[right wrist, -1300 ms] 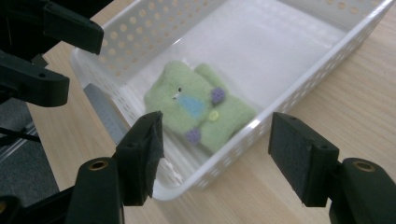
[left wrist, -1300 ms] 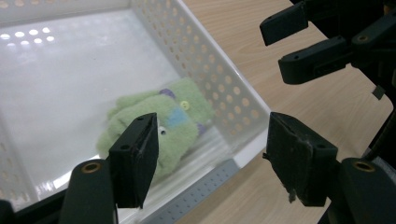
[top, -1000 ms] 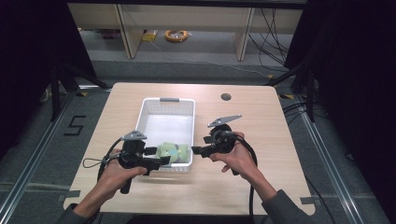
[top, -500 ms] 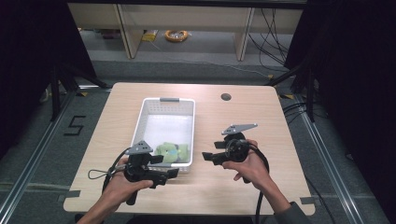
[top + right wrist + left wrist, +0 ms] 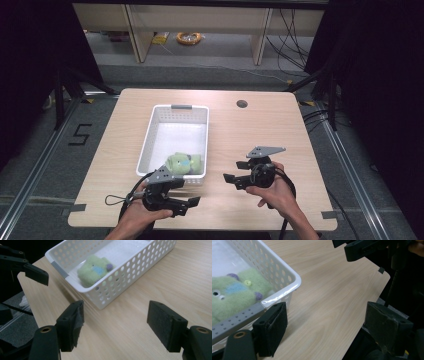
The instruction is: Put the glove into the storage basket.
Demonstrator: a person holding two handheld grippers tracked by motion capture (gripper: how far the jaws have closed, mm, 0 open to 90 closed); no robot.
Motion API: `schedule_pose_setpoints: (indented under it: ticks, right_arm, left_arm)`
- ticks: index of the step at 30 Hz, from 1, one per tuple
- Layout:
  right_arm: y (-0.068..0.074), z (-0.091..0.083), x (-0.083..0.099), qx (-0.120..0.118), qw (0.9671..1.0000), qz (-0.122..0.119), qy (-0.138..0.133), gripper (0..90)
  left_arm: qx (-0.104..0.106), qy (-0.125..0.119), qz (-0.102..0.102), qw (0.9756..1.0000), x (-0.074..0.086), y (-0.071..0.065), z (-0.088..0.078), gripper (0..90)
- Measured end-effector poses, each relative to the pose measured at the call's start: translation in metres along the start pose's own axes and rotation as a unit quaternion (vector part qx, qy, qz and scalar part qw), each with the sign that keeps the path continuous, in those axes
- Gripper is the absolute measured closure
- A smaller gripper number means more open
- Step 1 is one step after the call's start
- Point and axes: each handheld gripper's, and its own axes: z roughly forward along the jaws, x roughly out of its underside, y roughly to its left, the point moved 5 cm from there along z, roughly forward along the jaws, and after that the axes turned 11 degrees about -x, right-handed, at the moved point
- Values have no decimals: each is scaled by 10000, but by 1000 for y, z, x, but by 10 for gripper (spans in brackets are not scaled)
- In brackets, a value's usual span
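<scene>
Resting in basket (image 5: 150,134) — green plush toy (image 5: 182,163).

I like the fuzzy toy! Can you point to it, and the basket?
green plush toy (image 5: 93,270), right gripper view, on its fuzzy body.
white basket (image 5: 172,111), high view, on its far rim.

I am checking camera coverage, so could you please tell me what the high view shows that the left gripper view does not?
High view: the whole light wooden table with its round dark hole, the person's hands, the orange coil on the floor beyond.

Left gripper view: the green plush toy's button eye, blue patch, purple nubs; the open left gripper, empty.

Both: white perforated plastic basket with the toy inside, and the right gripper.
</scene>
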Motion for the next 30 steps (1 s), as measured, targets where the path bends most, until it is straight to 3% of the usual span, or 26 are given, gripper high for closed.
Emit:
schedule_pose_setpoints:
  ticks: [2, 3, 4, 5, 6, 8, 9, 10, 12, 13, 14, 15, 16, 17, 18, 19, 20, 22, 23, 25, 26, 27, 28, 29, 30]
  right_arm:
    - [0, -1, 3, -36, 10000, -18, -21, 309]
    - [0, -3, 5, 56, 10000, -35, -23, 308]
    - [3, -4, 7, 26, 10000, 85, -41, 307]
    - [0, -4, 7, 49, 9998, -177, -89, 307]
    - [1, -5, 9, 117, 9999, -59, -65, 307]
    - [1, -5, 12, 75, 9999, -136, -59, 303]
    - [3, -4, 15, 8, 10000, -29, -70, 299]
    - [2, -6, 16, 93, 9999, -80, -45, 295]
    - [2, -4, 20, -24, 9998, -154, -81, 280]
    - [5, -5, 23, 27, 10000, 72, -23, 273]
    - [2, -3, 24, -19, 9999, -95, -98, 255]
    - [1, -4, 27, 53, 9999, -71, -58, 212]
    - [2, -3, 29, -29, 9999, -56, -87, 189]
    - [4, -3, 32, -32, 9999, 89, -86, 180]
    - [1, -3, 33, 39, 9999, -77, -147, 169]
    - [4, -4, 35, -11, 9999, 106, -70, 163]
    - [1, -3, 36, -72, 9999, -57, -141, 164]
    - [3, -3, 41, -113, 9998, 75, -119, 163]
    - [1, -4, 43, -81, 9999, -76, -81, 163]
    - [3, -4, 48, -74, 9998, 110, -119, 163]
    - [0, -4, 49, -90, 9999, -54, -123, 163]
    - [3, -4, 52, -134, 9998, 130, -104, 164]
    - [4, -4, 55, -123, 9998, 158, -89, 163]
    - [3, -5, 56, -157, 9998, 84, -99, 163]
    - [2, -6, 58, -41, 9999, 63, -69, 163]
  left_arm:
    - [-12, -39, 55, 10000, 1, 0, 0, 184]
    - [-25, -64, 36, 10000, 1, -1, 1, 185]
    - [-34, -53, 23, 10000, 3, -1, 1, 185]
    - [-38, -73, 26, 10000, 3, -2, 1, 185]
    - [-82, -77, 33, 9999, 4, -2, 1, 186]
    - [-110, -113, 84, 9998, 7, -3, 2, 186]
    - [-152, -109, 81, 9998, 8, -4, 3, 186]
    - [-111, -80, 58, 9999, 10, -5, 3, 186]
    - [-96, -68, 61, 9999, 14, -7, 5, 186]
    - [-84, -63, 72, 9999, 15, -8, 5, 186]
    - [-94, -80, 105, 9999, 16, -9, 6, 186]
    - [-153, -78, 139, 9998, 18, -9, 6, 186]
    - [-134, -93, 160, 9997, 19, -10, 7, 186]
    - [-161, -111, 152, 9997, 21, -10, 8, 186]
    - [-144, -114, 163, 9997, 23, -11, 10, 185]
    - [-171, -73, 184, 9997, 25, -11, 10, 185]
    - [-116, -72, 274, 9995, 27, -10, 11, 185]
    - [-108, -5, 234, 9997, 31, -10, 11, 184]
    - [-115, 0, 154, 9998, 34, -11, 12, 184]
    - [-159, 24, 142, 9998, 38, -11, 12, 183]
    - [-150, 39, 208, 9997, 40, -10, 12, 183]
    - [-167, 22, 141, 9998, 41, -11, 12, 183]
    - [-129, -19, 92, 9999, 42, -11, 12, 183]
    - [-137, 1, 40, 9999, 44, -11, 12, 183]
    - [-106, 35, 38, 9999, 47, -10, 12, 181]
